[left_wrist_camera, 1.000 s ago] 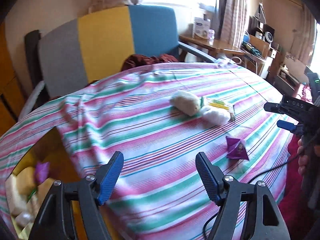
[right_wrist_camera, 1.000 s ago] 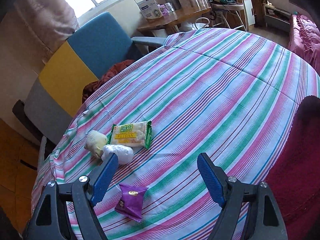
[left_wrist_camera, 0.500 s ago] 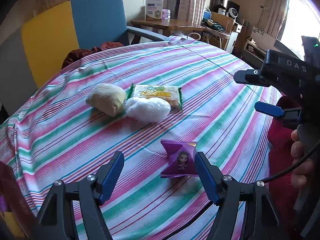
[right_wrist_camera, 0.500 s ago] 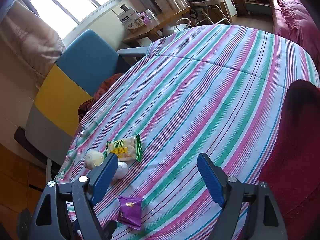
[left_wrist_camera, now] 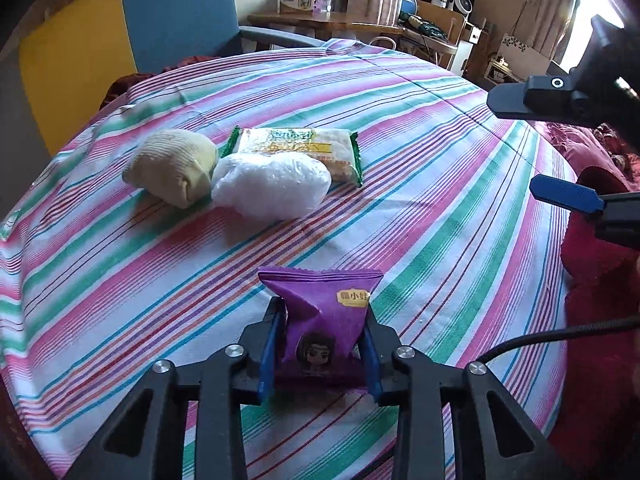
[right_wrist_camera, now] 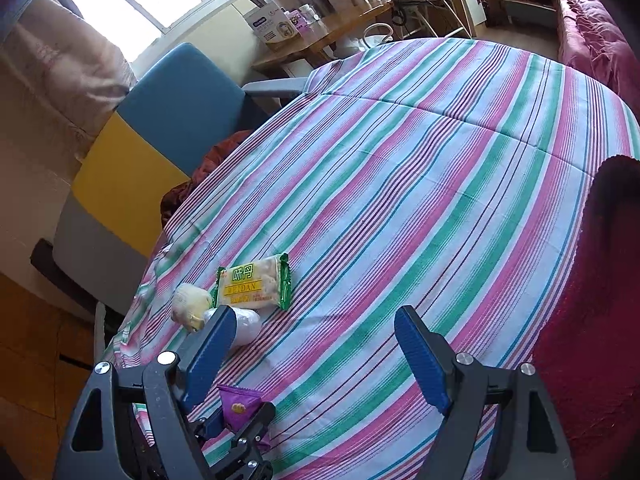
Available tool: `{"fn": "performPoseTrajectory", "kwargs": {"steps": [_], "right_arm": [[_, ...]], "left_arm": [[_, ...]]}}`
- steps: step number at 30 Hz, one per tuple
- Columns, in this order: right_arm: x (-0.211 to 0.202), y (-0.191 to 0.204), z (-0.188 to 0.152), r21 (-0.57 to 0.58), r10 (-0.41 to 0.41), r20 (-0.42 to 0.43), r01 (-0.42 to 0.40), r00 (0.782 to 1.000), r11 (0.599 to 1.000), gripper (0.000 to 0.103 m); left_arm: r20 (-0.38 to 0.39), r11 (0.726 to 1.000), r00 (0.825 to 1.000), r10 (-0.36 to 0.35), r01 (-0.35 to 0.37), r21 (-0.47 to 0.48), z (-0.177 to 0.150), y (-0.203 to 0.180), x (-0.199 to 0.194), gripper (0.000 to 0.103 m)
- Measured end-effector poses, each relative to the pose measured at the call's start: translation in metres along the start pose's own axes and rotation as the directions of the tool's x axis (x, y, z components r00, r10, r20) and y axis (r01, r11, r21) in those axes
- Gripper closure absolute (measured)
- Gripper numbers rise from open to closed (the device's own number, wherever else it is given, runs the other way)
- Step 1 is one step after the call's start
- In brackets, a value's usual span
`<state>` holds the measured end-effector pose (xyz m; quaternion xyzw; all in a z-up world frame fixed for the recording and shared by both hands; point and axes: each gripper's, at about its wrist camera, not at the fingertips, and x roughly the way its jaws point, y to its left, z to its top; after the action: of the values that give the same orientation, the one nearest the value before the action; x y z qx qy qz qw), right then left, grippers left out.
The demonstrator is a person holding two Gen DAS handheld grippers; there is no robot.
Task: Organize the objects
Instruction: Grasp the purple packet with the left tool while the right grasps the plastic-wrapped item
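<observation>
My left gripper (left_wrist_camera: 320, 346) is shut on a purple snack packet (left_wrist_camera: 326, 320), pinching its sides just above the striped tablecloth (left_wrist_camera: 440, 184). The packet also shows in the right wrist view (right_wrist_camera: 239, 406), between the left gripper's fingers. Beyond it lie a rolled yellow sock (left_wrist_camera: 172, 166), a white crumpled plastic bundle (left_wrist_camera: 272, 188) and a green-edged cracker packet (left_wrist_camera: 304, 148), touching one another. My right gripper (right_wrist_camera: 312, 356) is open and empty above the cloth; its blue fingers (left_wrist_camera: 566, 196) show at the right of the left wrist view.
A chair with blue, yellow and grey panels (right_wrist_camera: 160, 120) stands behind the table with a dark red cloth (left_wrist_camera: 132, 80) on its seat. A wooden side table (left_wrist_camera: 320, 20) holds a box. A dark red blanket (right_wrist_camera: 592, 320) borders the table's right edge.
My left gripper moved forward over the purple packet and closed on it. The right gripper stayed open and rose slightly.
</observation>
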<state>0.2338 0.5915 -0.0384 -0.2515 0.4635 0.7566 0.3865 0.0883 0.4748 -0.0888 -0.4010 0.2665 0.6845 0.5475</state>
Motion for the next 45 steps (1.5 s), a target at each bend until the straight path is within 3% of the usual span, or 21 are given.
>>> {"fn": "performPoseTrajectory", "kwargs": {"steps": [11, 17, 26, 30, 35, 37, 41, 43, 45], "right_arm": [[0.02, 0.016, -0.011, -0.084, 0.017, -0.125, -0.027, 0.992, 0.996, 0.02], [0.031, 0.026, -0.019, -0.147, -0.006, -0.185, -0.021, 0.983, 0.989, 0.02], [0.04, 0.038, -0.028, -0.216, -0.02, -0.252, -0.036, 0.967, 0.976, 0.023], [0.048, 0.069, -0.034, -0.382, -0.069, -0.282, -0.046, 0.957, 0.923, 0.024], [0.07, 0.12, -0.03, -0.627, -0.131, -0.232, -0.045, 0.964, 0.778, 0.024], [0.087, 0.127, -0.027, -0.666, -0.16, -0.208, -0.02, 0.965, 0.746, 0.024], [0.117, 0.13, -0.022, -0.674, -0.158, -0.188, -0.01, 0.969, 0.739, 0.032], [0.128, 0.127, -0.023, -0.67, -0.159, -0.201, -0.017, 0.967, 0.742, 0.042], [0.13, 0.126, -0.024, -0.685, -0.161, -0.2, -0.021, 0.966, 0.728, 0.069]], "left_arm": [[0.079, 0.98, 0.99, 0.12, -0.105, -0.169, -0.061, 0.059, -0.045, 0.068], [0.107, 0.98, 0.984, 0.144, -0.127, -0.152, -0.069, 0.055, -0.045, 0.069], [0.129, 0.98, 0.985, 0.115, -0.091, -0.175, -0.071, 0.061, -0.046, 0.069], [0.137, 0.98, 0.984, 0.111, -0.086, -0.178, -0.071, 0.062, -0.045, 0.069], [0.145, 0.98, 0.984, 0.103, -0.075, -0.184, -0.072, 0.063, -0.044, 0.069], [0.147, 0.98, 0.984, 0.102, -0.074, -0.184, -0.071, 0.063, -0.044, 0.069], [0.15, 0.98, 0.984, 0.1, -0.072, -0.186, -0.071, 0.064, -0.043, 0.069], [0.15, 0.98, 0.983, 0.105, -0.076, -0.184, -0.071, 0.064, -0.043, 0.068], [0.15, 0.98, 0.983, 0.109, -0.08, -0.184, -0.071, 0.063, -0.043, 0.068]]}}
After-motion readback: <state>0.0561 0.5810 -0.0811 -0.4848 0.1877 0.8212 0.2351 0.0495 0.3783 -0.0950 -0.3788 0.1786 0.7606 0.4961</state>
